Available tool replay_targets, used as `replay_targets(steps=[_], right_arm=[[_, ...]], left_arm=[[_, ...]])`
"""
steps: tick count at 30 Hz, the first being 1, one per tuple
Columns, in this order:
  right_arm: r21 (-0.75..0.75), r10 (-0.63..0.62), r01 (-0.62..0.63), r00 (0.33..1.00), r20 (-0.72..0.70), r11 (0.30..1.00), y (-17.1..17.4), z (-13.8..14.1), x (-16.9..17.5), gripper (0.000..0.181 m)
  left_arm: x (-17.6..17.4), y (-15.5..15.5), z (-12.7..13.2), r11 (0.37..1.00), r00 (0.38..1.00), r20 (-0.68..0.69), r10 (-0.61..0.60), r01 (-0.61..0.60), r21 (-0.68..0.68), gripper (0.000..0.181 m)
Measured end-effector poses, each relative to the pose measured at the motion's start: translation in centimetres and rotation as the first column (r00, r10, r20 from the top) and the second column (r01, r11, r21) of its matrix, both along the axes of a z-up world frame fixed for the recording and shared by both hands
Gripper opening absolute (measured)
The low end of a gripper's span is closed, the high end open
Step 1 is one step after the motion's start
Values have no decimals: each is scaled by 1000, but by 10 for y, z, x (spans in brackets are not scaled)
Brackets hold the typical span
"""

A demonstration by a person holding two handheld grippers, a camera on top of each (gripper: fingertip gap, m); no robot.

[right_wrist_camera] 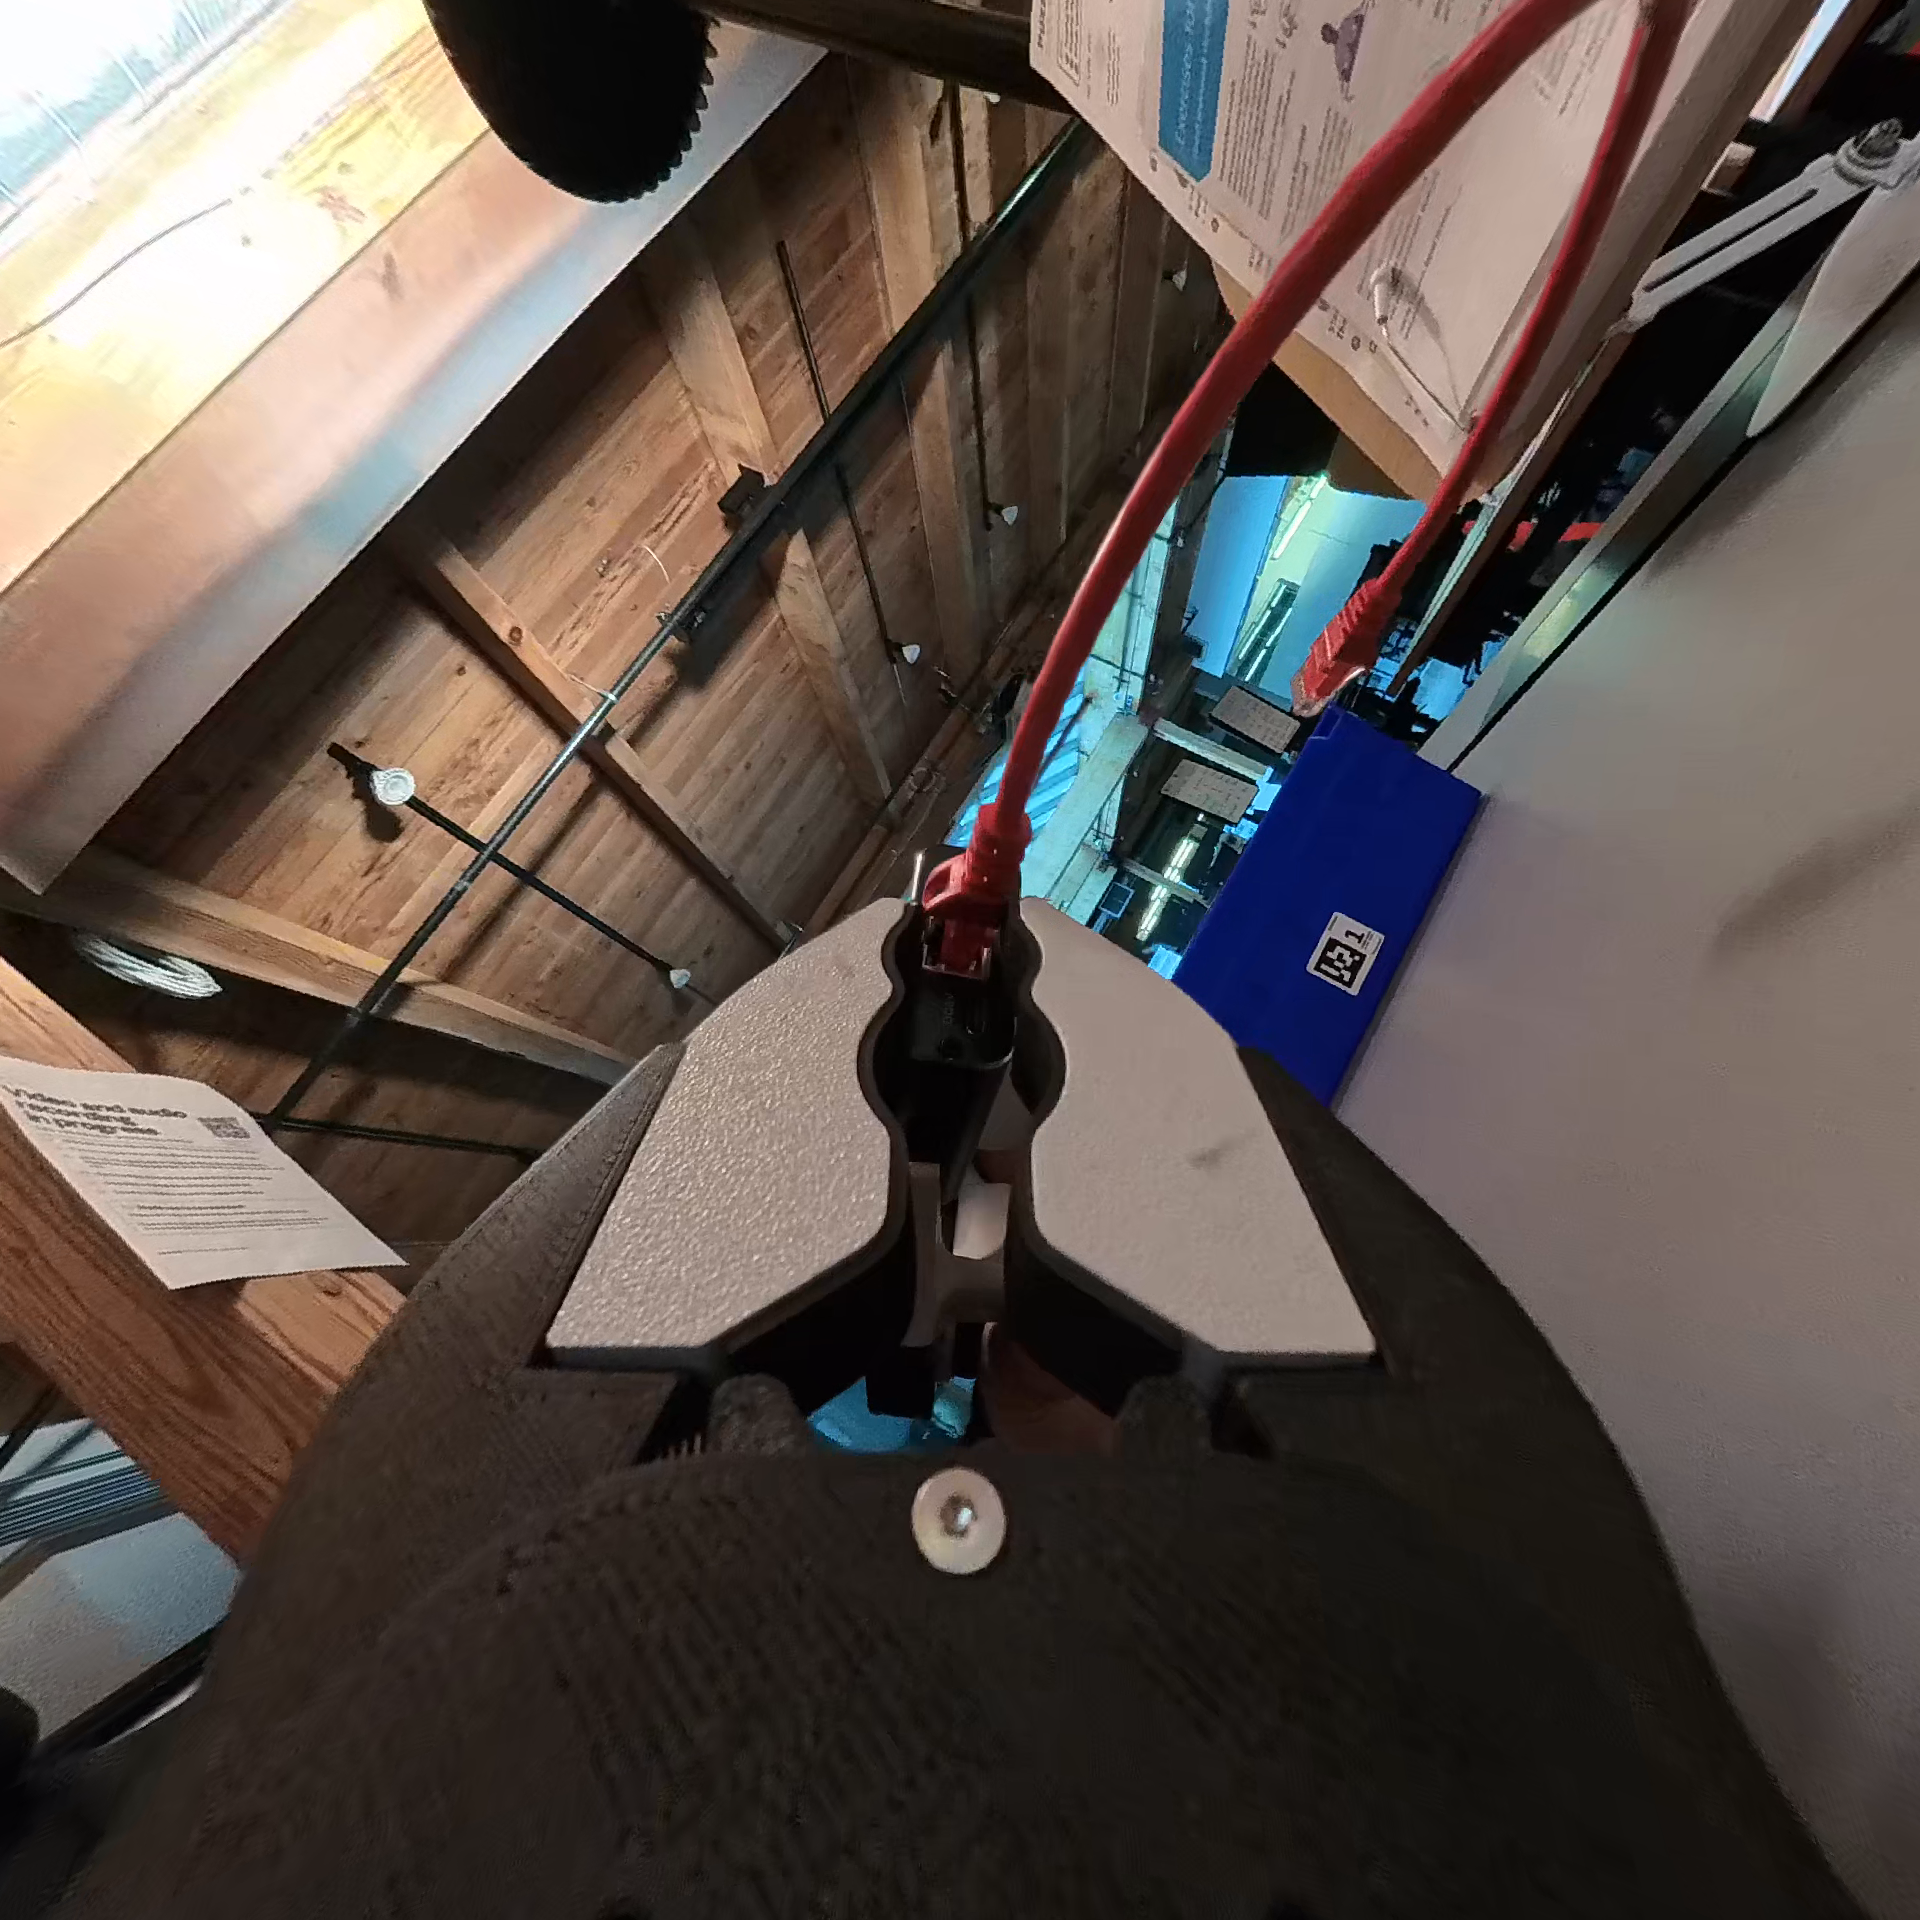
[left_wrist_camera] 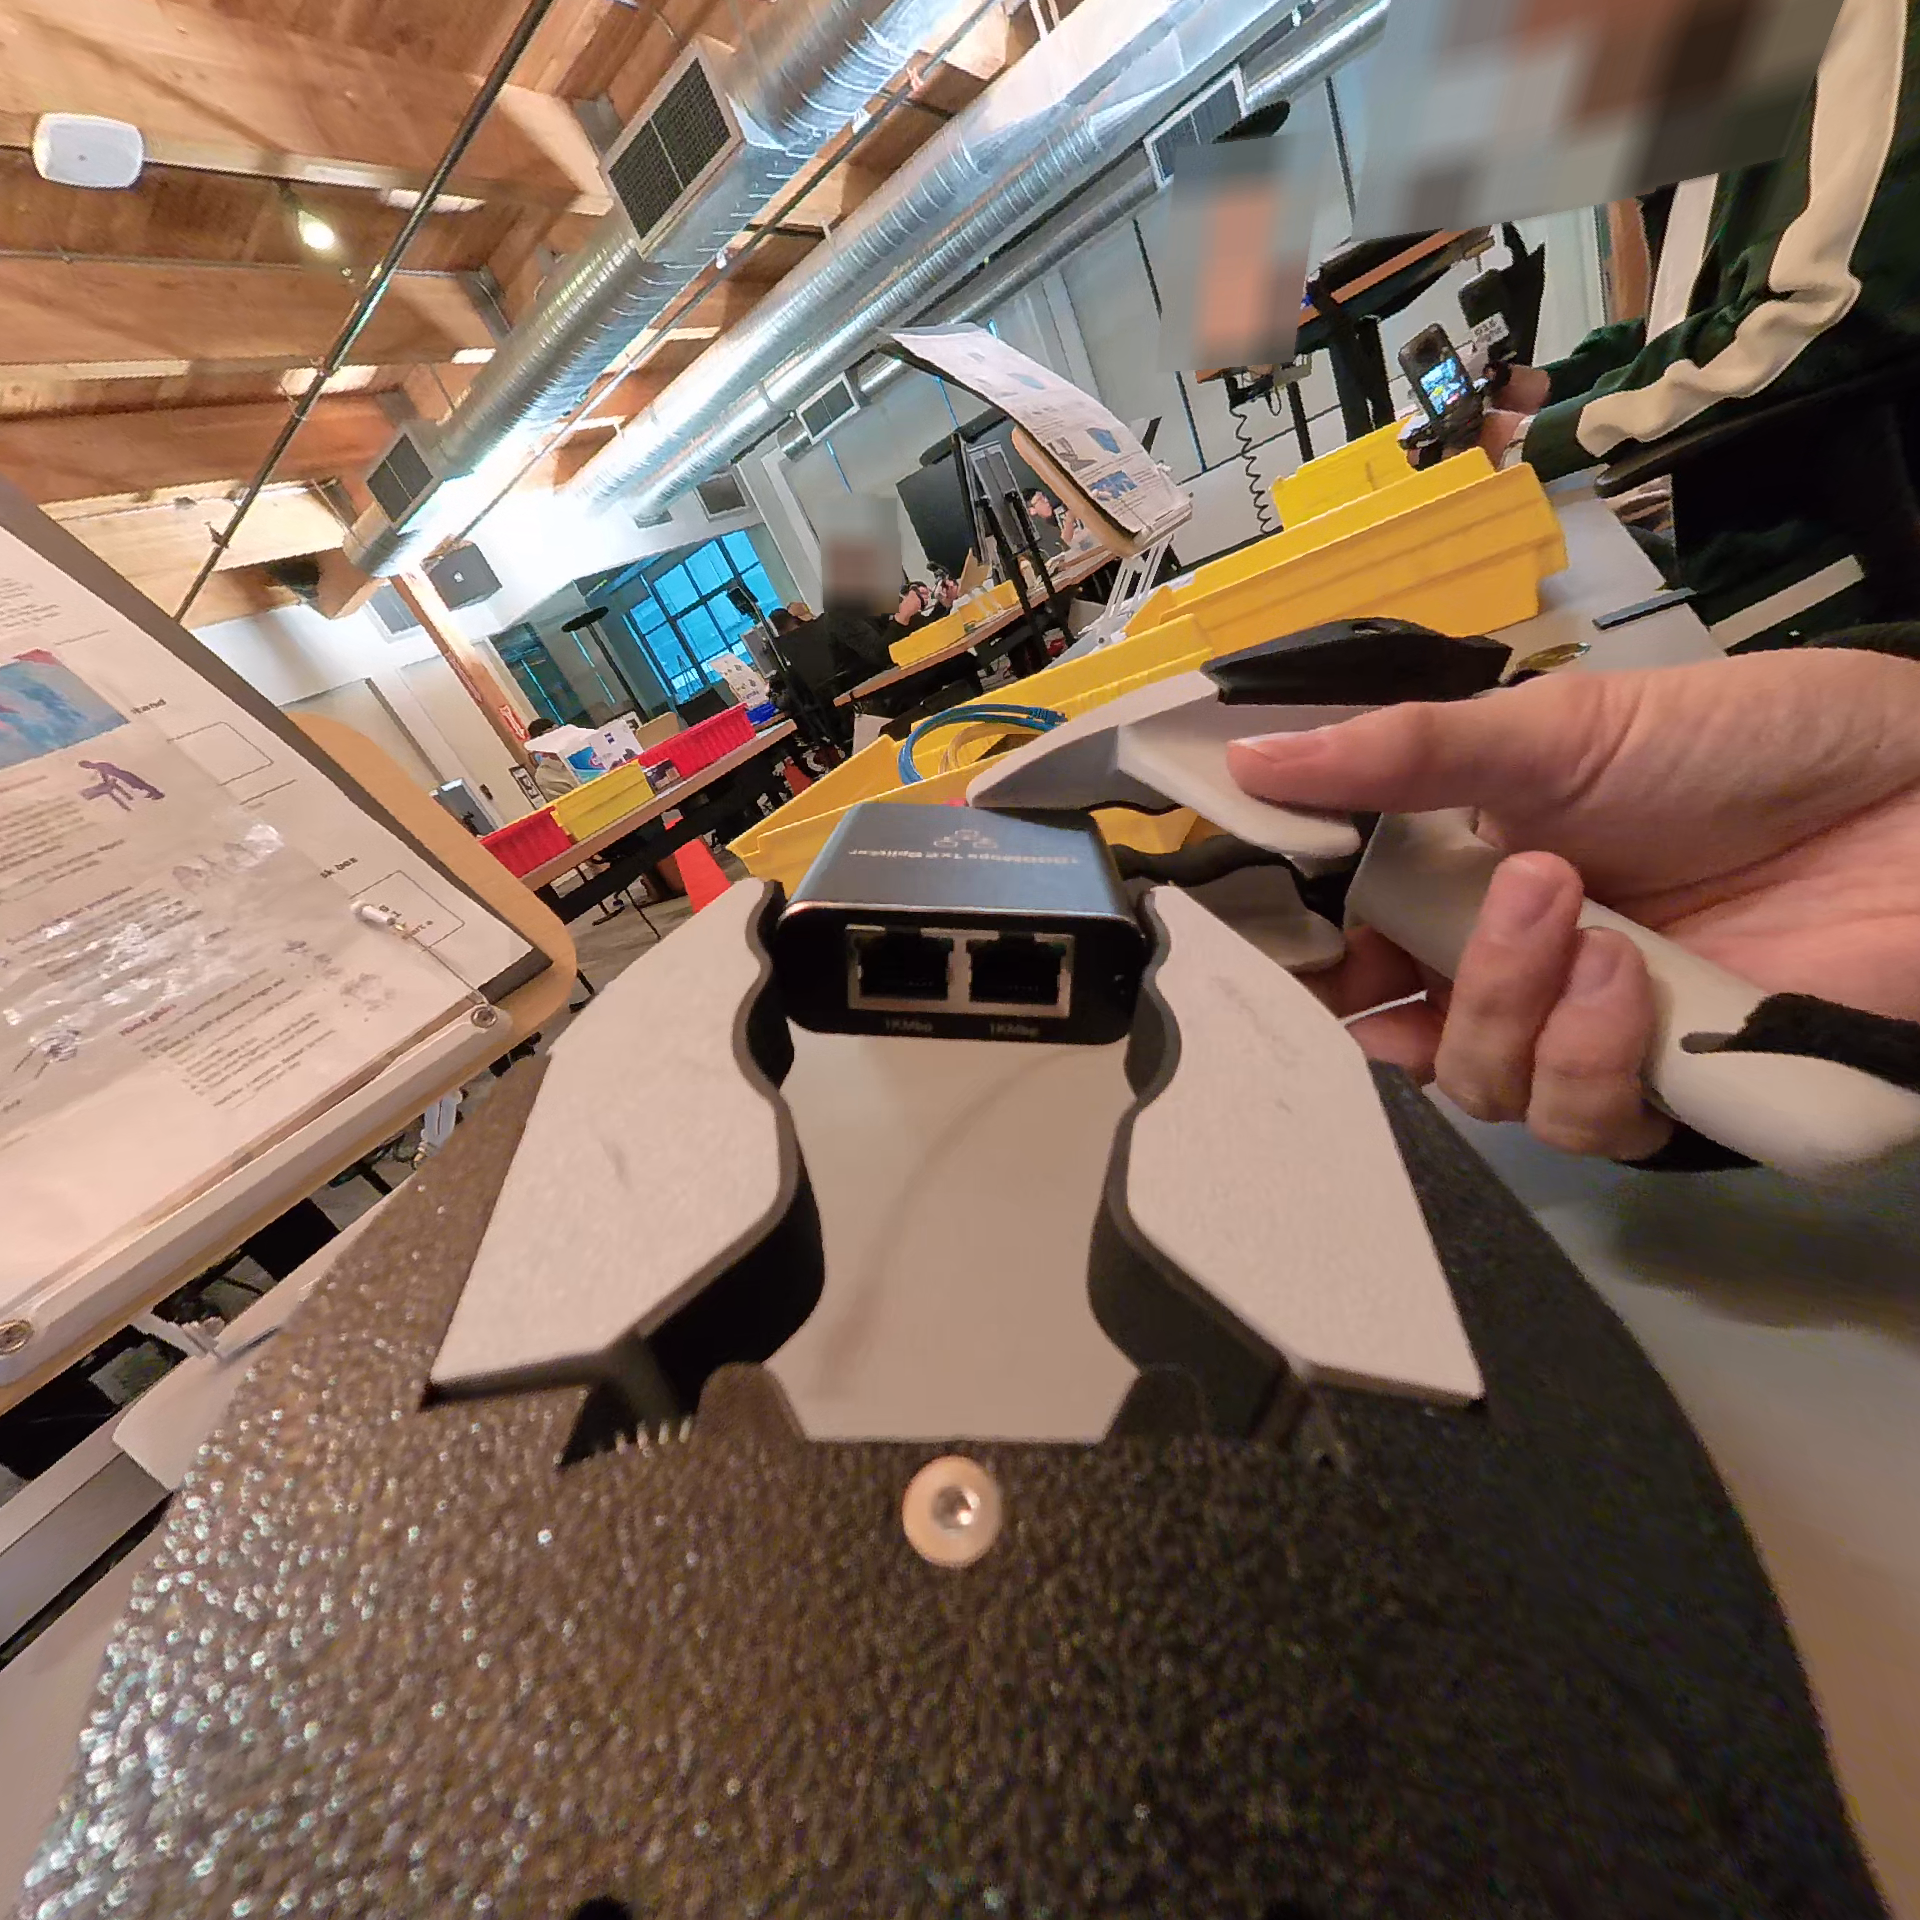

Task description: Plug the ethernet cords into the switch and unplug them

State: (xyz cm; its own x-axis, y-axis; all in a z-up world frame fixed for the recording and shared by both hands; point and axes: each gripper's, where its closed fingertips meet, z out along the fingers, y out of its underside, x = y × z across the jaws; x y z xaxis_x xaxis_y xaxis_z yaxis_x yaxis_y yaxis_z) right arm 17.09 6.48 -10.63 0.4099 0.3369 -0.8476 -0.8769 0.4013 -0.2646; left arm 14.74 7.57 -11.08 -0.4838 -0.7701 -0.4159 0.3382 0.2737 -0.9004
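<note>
Two empty ports face the camera as the left gripper point(left_wrist_camera: 951, 961) clamps the black switch point(left_wrist_camera: 956, 925) between its fingertips, a hand point(left_wrist_camera: 1621, 883) holding the other tool at right; the right gripper point(right_wrist_camera: 961, 966) pinches a red ethernet cord point(right_wrist_camera: 1101, 561) by its plug, the far plug point(right_wrist_camera: 1340, 644) dangling free.

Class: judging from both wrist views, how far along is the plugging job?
Done: the left gripper grips the black switch; the right gripper is shut on a red cord's plug. In hand: bringing them together. Left: both front ports are empty, so plugging and unplugging remain.
</note>
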Motion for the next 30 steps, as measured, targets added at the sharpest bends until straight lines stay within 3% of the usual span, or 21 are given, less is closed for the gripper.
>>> replay_targets(steps=[7, 11, 17, 23, 26, 30], right_arm=[[15, 37, -37, 999, -21, 999, 4, -7, 2, 13], [-63, 56, -51, 996, 73, 997, 8, -3, 3, 13], [89, 0, -5, 998, 60, 996, 17, -1, 5, 12], [29, -30, 27, 994, 102, 999, 26, -2, 12, 13], [33, -111, 109, 991, 79, 994, 12, -3, 38, 12], [-158, -97, 173, 913, 397, 972, 13, 10, 29, 12]], left_arm=[[2, 2, -5, 1000, 1000, -5, 15, -15, 8, 63], [6, 8, -5, 999, 999, -11, 38, -38, -13, 63], [6, 15, -2, 997, 997, 31, 74, -74, 2, 63], [10, 25, -1, 991, 990, 48, 134, -134, 0, 63], [5, 29, 7, 988, 983, 102, 155, -157, 2, 63], [7, 35, 7, 987, 984, 81, 159, -156, -42, 62]])
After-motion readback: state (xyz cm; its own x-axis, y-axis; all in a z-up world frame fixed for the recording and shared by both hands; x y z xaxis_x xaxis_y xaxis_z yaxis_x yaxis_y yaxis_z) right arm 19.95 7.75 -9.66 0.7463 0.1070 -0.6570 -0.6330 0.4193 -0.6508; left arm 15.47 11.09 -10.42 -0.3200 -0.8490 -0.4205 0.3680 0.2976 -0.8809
